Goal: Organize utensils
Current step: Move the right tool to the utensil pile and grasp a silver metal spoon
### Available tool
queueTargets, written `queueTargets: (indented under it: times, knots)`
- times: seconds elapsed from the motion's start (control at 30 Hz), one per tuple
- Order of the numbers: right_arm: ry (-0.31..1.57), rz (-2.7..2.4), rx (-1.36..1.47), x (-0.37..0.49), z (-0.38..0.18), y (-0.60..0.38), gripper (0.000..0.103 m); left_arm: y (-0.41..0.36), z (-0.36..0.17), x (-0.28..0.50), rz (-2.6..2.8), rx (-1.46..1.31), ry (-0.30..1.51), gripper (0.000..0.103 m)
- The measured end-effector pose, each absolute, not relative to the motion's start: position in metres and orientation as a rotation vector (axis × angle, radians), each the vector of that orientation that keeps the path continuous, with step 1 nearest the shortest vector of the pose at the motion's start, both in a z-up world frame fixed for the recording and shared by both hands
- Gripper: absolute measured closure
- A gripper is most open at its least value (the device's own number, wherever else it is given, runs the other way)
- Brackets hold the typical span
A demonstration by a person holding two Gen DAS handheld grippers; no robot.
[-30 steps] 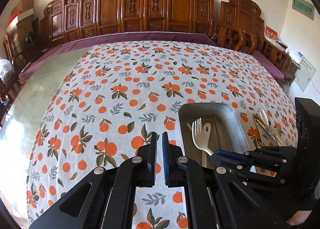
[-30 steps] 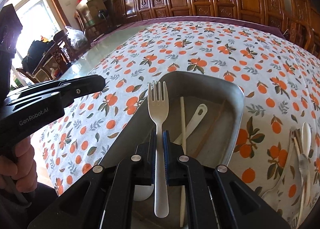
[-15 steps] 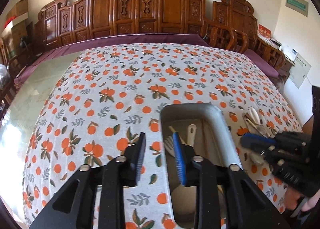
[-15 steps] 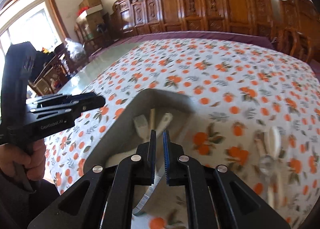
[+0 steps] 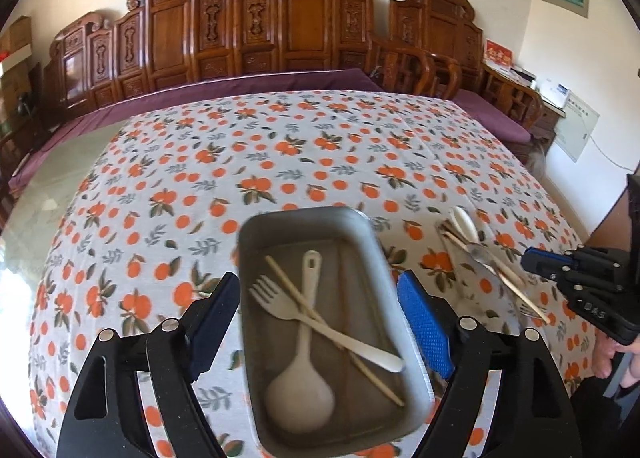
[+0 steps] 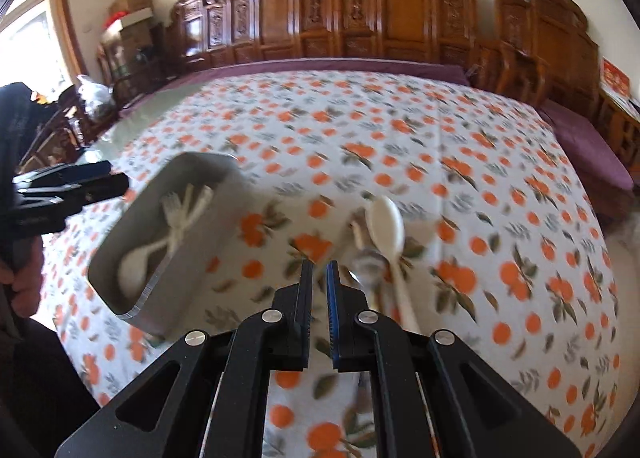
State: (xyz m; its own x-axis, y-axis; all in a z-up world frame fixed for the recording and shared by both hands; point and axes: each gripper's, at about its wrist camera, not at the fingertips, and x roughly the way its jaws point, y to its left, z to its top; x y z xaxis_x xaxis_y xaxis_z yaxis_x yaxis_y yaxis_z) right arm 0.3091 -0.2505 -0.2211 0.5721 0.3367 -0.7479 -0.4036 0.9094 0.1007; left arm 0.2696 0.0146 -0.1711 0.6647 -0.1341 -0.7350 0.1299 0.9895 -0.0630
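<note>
Both tools changed: left (image 5: 320, 298) opened, right (image 6: 319, 290) released fork (image 5: 280, 304).

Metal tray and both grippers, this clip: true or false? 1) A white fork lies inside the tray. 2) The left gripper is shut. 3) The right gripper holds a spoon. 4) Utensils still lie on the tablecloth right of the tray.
1) True: the white fork lies in the metal tray, across a white spoon.
2) False: the left gripper is wide open, astride the tray.
3) False: the right gripper holds nothing, jaws nearly together.
4) True: a white spoon on the tablecloth lies with other utensils.
</note>
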Motion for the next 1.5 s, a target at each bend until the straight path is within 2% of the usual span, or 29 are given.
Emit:
queueTargets:
  times: [0.2, 0.3, 1.07, 1.17, 1.23, 1.5]
  knots:
    - [0.897, 0.392, -0.099, 0.303, -0.243, -0.258, 0.094, -0.003, -0.172, 0.266, -0.188, 0.005, 0.837, 0.026]
    - [0.92, 0.382, -0.099, 0.302, -0.252, -0.259, 0.088, -0.009, -0.173, 0.265, -0.202, 0.01, 0.839, 0.026]
    - [1.011, 0.313, -0.157, 0.332, -0.286, -0.25, 0.088, -0.035, -0.176, 0.257, -0.246, 0.047, 0.843, 0.026]
    - [1.013, 0.323, -0.143, 0.336, -0.287, -0.25, 0.089, -0.041, -0.176, 0.255, -0.255, 0.054, 0.84, 0.026]
    - [1.019, 0.336, -0.145, 0.337, -0.288, -0.249, 0.098, -0.045, -0.177, 0.254, -0.259, 0.06, 0.841, 0.026]
    - [0.948, 0.365, -0.081, 0.333, -0.268, -0.264, 0.098, -0.062, -0.179, 0.249, -0.264, 0.093, 0.842, 0.026]
